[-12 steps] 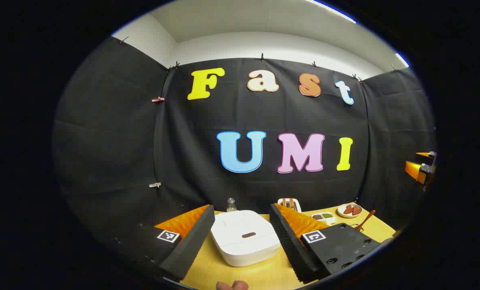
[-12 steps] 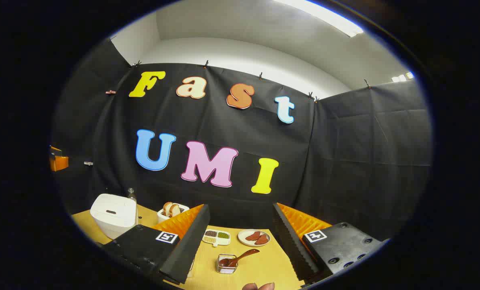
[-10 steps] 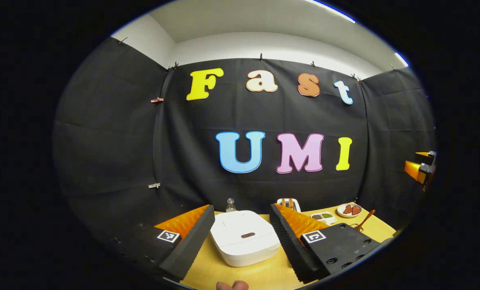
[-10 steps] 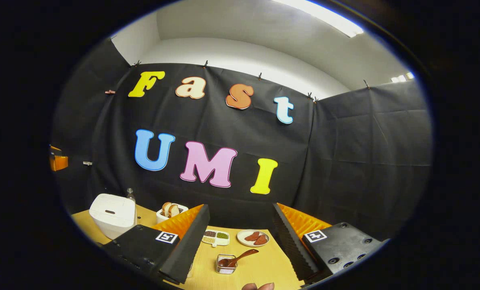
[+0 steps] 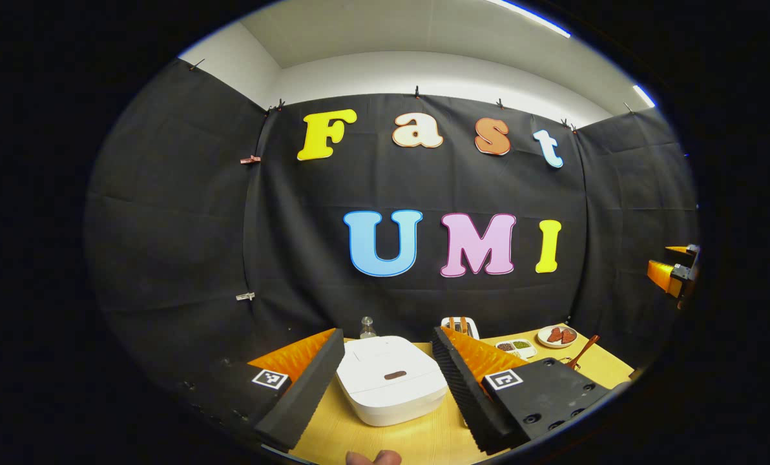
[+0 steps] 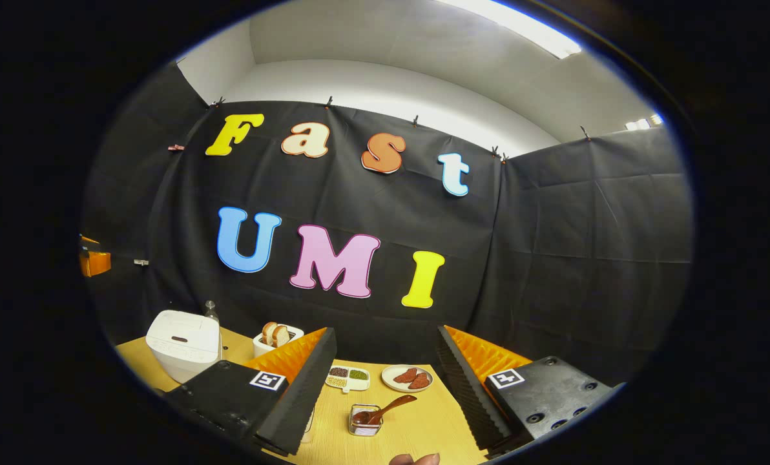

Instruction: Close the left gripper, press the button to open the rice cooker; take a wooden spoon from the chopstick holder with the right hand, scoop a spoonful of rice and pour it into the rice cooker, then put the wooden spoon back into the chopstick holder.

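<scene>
Both my claws hang wide apart above the yellow table, gripping nothing. Between the spread fingers of my left gripper sits the white rice cooker, lid down, its small dark button on top and untouched. Ahead of my right gripper the wooden spoon leans in a small clear chopstick holder, its handle tilted up to the right. Behind it lie a divided dish of grains and a plate of reddish pieces. Sliced bread stands in a white container near the cooker.
</scene>
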The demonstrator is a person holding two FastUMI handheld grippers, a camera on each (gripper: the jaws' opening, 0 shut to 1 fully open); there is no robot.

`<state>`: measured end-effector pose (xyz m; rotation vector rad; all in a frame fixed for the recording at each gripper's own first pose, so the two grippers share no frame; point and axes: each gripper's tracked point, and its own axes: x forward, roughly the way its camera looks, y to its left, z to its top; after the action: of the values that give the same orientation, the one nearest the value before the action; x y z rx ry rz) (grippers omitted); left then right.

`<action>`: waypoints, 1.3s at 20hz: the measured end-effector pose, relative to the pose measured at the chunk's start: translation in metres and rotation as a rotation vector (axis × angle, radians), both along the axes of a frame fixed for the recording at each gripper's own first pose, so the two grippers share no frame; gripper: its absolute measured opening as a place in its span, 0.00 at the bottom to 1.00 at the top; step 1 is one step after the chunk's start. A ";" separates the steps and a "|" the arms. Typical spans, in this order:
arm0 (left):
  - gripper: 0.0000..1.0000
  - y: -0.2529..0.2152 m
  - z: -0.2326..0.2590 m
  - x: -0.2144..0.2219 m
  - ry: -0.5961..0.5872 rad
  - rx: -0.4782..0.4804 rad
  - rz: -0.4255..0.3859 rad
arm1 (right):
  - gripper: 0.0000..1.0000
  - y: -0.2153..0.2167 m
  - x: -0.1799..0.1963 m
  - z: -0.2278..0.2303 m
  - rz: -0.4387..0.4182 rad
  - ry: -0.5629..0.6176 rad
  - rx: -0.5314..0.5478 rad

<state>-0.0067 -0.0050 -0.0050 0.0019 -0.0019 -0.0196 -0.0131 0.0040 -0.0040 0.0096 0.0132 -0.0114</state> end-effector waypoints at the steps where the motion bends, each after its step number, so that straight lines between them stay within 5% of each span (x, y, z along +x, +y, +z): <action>1: 0.95 0.000 0.000 -0.001 -0.001 0.006 -0.003 | 0.98 0.000 0.000 -0.002 -0.001 0.003 0.004; 9: 0.91 -0.004 -0.002 0.002 0.006 0.007 -0.031 | 0.98 0.002 -0.002 -0.005 -0.009 0.014 0.015; 11: 0.74 -0.012 -0.002 0.004 0.011 -0.007 -0.078 | 0.98 -0.001 -0.002 -0.005 -0.016 0.009 0.013; 14: 0.22 -0.027 -0.001 0.004 0.011 -0.039 -0.169 | 0.98 -0.001 -0.001 -0.007 -0.019 0.015 0.012; 15: 0.20 -0.028 -0.001 0.005 0.012 -0.043 -0.187 | 0.98 -0.001 -0.001 -0.008 -0.023 0.018 0.010; 16: 0.08 -0.035 -0.003 0.005 0.012 -0.048 -0.225 | 0.98 -0.002 -0.002 -0.008 -0.027 0.018 0.008; 26: 0.06 -0.051 -0.017 0.052 0.067 0.016 -0.416 | 0.98 -0.024 -0.017 -0.013 -0.110 0.012 -0.013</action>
<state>0.0457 -0.0561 -0.0216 0.0173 0.0652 -0.4354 -0.0303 -0.0204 -0.0167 -0.0027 0.0250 -0.1215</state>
